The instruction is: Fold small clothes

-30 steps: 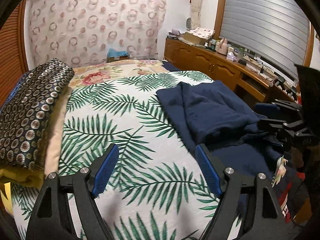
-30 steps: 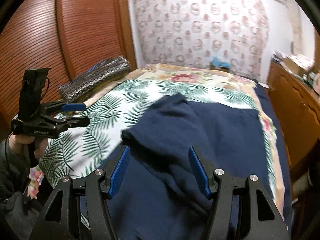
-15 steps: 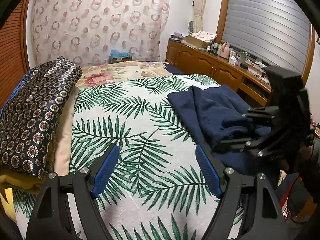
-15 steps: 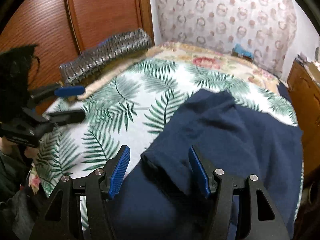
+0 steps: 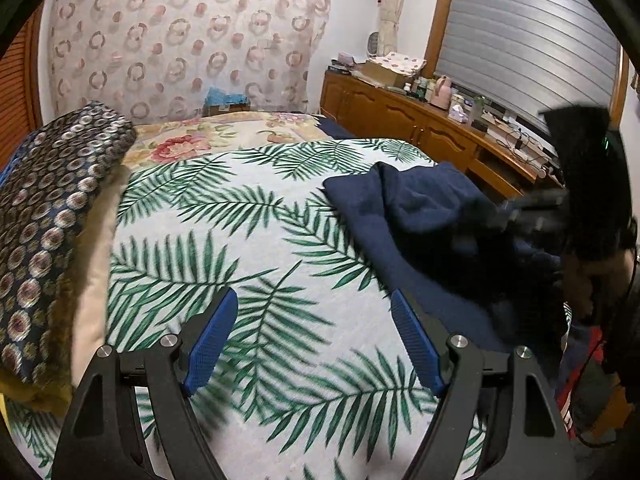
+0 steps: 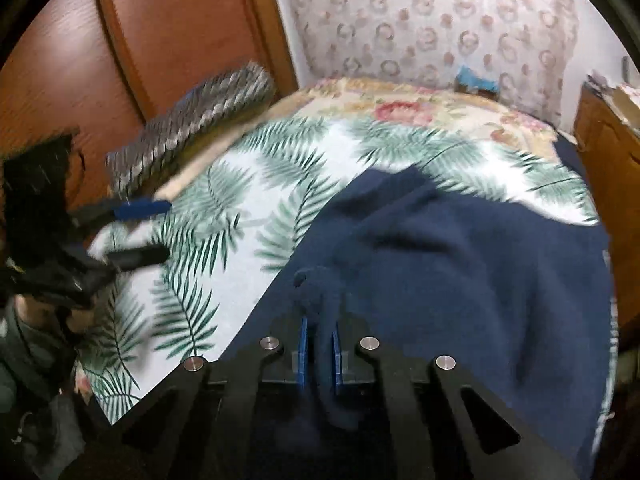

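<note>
A navy blue garment [image 5: 420,200] lies crumpled on the right side of the palm-leaf bedspread [image 5: 248,248]. In the right wrist view the same navy garment [image 6: 460,248] spreads ahead, and my right gripper [image 6: 319,326] is closing, its blue pads pinching a raised fold at the near edge. In the left wrist view that right gripper [image 5: 520,216] is a dark blur over the cloth. My left gripper [image 5: 313,304] hovers open above bare bedspread, to the left of the garment, with nothing between its fingers. It also shows as the left gripper [image 6: 136,232] at the left edge.
A folded ring-patterned blanket [image 5: 48,200] is stacked along the left side of the bed. A wooden cabinet [image 5: 400,116] with clutter on top runs along the right wall. Wooden wardrobe doors [image 6: 160,40] stand behind the left side.
My right gripper has moved left and forward to the garment's near edge and shut on a fold of it. My left gripper has drifted a little over the bedspread, still open.
</note>
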Available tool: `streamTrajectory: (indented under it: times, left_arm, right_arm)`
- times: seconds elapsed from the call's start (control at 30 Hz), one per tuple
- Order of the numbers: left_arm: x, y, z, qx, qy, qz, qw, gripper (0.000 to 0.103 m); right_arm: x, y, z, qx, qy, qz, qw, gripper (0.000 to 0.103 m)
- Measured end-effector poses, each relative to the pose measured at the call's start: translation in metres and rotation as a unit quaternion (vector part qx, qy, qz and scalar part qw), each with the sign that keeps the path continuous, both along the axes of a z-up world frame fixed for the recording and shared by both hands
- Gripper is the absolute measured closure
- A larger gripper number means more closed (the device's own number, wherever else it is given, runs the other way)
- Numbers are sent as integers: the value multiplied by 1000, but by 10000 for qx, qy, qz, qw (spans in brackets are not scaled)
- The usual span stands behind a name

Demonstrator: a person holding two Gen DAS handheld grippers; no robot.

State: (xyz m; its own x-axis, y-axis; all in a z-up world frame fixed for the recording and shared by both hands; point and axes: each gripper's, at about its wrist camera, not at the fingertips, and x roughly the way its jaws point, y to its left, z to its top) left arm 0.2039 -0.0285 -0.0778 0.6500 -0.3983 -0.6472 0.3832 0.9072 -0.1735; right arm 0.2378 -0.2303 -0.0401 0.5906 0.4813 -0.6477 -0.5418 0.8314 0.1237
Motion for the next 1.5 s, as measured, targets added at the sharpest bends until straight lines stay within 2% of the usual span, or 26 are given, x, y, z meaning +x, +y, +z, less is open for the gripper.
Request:
streamTrajectory:
  times: [0.13,0.33,0.6,0.77,0.8,0.9,1.03,1.4,1.47,1.5]
  left_arm:
    - [9,-14,-2,28,41,-133,9999,23]
    - [21,-31,-1,121,78,-239,9996,23]
    - [31,-41,-4,203,174,-199,9994,23]
    - [39,-45,-8,287,268,-160,9991,23]
    - [39,-46,-8,306,272,-160,9990,23]
    - [43,-48,-8,365,281,-155,9988,23]
    - [48,-51,-10,396,309,-129,9987,23]
    - [68,-65,-13,453,336,-177,9982,23]
    - [75,-69,-13,439,342,-234,9982,23]
    - [78,-73,-12,437,347,-255,9981,23]
  right_arm:
    - [2,-36,24,8,-414,-360,9985,95]
    - [23,-85,41,-155,-687,-868,9937,96]
    - [63,-113,37,-238,-568,-1270,9900,96]
    - [89,-118,18,-214,-264,-1429,9891,96]
    - [94,-121,18,-222,-201,-1452,9890,95]
    - [99,-127,19,-322,-205,-1615,9861,75]
    - [94,-135,27,-144,-326,-1768,9836,57]
    - [44,-132,26,179,-310,-1414,9893,57]
    - [31,-132,29,204,-313,-1370,9899,50]
    - [25,-133,30,211,-315,-1327,9904,44]
